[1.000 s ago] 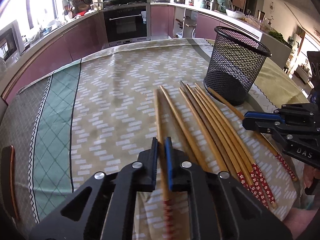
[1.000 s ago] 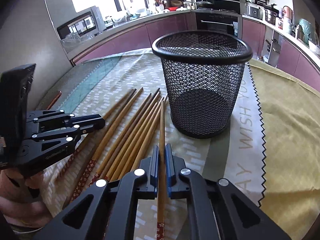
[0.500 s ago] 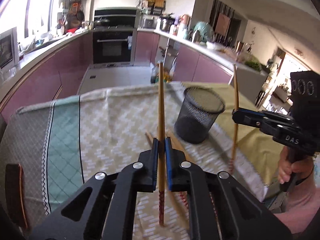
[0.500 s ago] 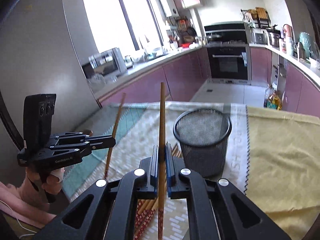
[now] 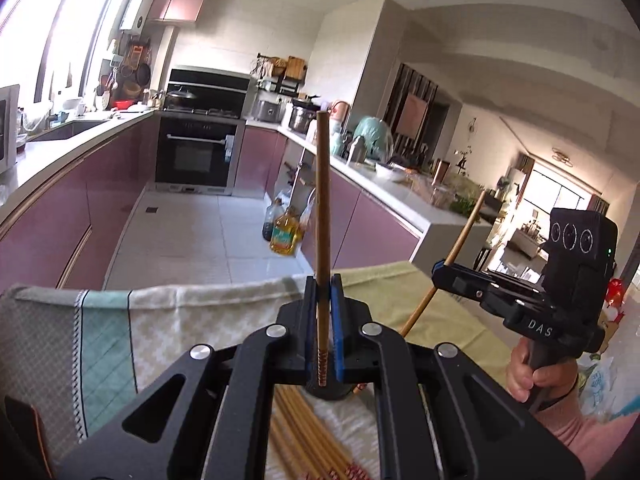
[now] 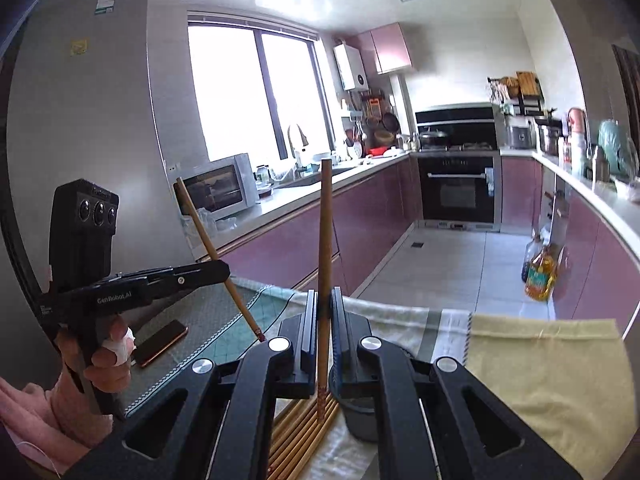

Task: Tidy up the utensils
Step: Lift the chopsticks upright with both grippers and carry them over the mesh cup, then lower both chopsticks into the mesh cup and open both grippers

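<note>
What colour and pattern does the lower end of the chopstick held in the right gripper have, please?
Red with small pale specks on the chopstick; the right wrist view shows it best.

Table (image 6: pixel 224 308) draped in cloths: grey-green patterned cloth (image 5: pixel 104 332) at left, yellow cloth (image 6: pixel 552 364) at right. Near the front, loose chopsticks (image 5: pixel 304 436) in a row beside a black mesh cup (image 6: pixel 360 420). Far left, a phone (image 6: pixel 160 343) lying flat.

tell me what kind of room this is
A home kitchen, most likely: a built-in oven under a hob, a run of pink cabinets with a sink below the window, and a microwave on the counter. The work is done at a cloth-covered table.
</note>
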`<state>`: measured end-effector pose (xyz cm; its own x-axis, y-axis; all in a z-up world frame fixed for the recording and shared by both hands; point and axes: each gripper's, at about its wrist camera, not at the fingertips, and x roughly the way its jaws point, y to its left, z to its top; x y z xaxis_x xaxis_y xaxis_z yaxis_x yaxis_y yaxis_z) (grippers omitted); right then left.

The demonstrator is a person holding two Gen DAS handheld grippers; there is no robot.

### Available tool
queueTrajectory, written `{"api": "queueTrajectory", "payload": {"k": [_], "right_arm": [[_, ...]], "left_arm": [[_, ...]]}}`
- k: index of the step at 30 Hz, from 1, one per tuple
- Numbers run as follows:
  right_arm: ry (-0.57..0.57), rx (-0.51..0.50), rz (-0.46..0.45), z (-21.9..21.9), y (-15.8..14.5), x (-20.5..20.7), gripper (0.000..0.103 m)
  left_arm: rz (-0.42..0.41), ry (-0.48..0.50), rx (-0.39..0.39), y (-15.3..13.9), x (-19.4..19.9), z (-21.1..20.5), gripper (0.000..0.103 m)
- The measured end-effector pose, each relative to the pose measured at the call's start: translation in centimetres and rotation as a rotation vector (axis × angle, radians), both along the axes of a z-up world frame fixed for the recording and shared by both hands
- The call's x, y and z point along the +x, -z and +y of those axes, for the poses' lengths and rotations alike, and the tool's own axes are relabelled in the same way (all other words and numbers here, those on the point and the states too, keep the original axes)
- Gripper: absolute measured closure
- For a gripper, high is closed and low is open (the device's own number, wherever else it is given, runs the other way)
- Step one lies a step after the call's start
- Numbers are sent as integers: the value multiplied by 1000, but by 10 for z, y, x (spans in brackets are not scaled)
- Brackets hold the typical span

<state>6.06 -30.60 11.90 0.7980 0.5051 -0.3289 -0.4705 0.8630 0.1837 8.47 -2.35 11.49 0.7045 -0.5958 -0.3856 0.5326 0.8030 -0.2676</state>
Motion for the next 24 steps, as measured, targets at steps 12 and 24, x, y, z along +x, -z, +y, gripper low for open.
{"api": "queueTrajectory", "payload": {"k": [12, 24], "right_arm": [[34, -48, 30, -7, 0, 33, 98], [29, -154, 297, 11, 62, 87, 97]], "left_arm": [[28, 54, 101, 11, 35, -66, 96], [138, 59, 226, 84, 70, -90, 95]]}}
